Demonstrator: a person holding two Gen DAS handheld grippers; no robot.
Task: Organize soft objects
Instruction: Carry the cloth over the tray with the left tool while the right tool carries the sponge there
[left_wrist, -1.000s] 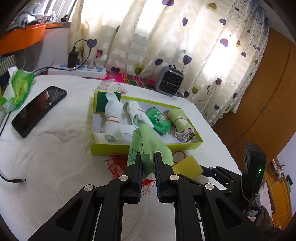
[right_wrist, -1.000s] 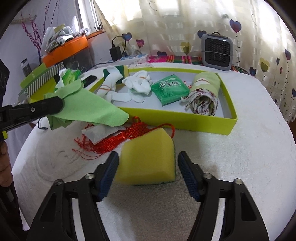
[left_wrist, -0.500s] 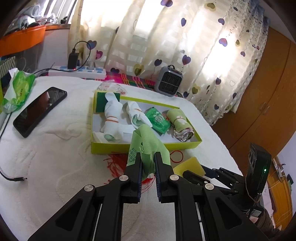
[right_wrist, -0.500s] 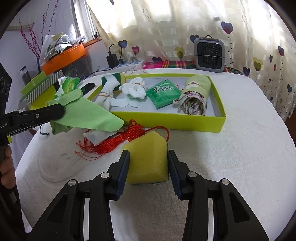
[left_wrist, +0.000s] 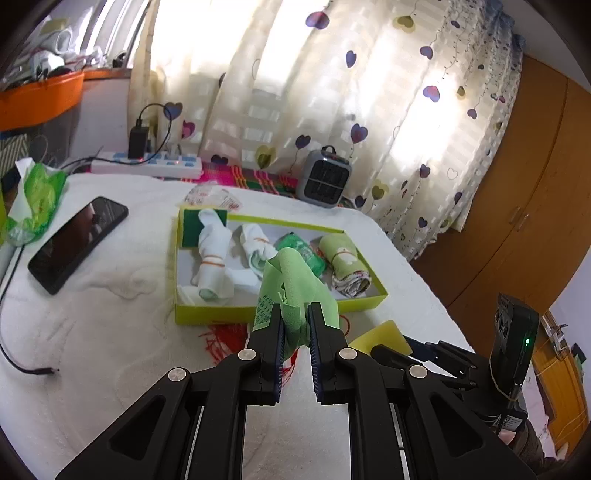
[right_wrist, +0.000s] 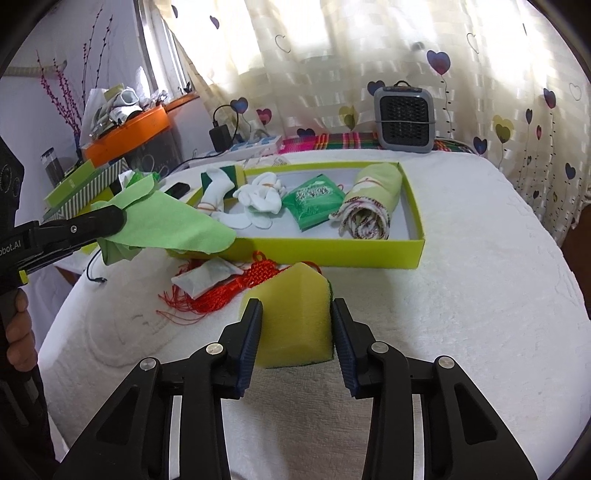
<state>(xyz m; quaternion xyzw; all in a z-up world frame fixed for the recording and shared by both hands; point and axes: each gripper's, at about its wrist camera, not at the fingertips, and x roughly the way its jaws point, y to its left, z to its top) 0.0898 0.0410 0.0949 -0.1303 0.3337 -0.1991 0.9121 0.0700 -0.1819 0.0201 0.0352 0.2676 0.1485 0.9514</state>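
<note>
Between the left gripper (left_wrist: 296, 325) fingers, a thin light-green cloth (left_wrist: 291, 280) is pinched above the lime cardboard box (left_wrist: 280, 308). Right view: right gripper (right_wrist: 295, 325) squeezes a yellow foam sponge (right_wrist: 293, 317); compressed foam may spring free.

yellow sponge (right_wrist: 295, 317), green cloth (right_wrist: 173, 225), lime box (right_wrist: 332, 251)

Red tassel (left_wrist: 221, 341) (half under the cloth (left_wrist: 291, 291))
</note>
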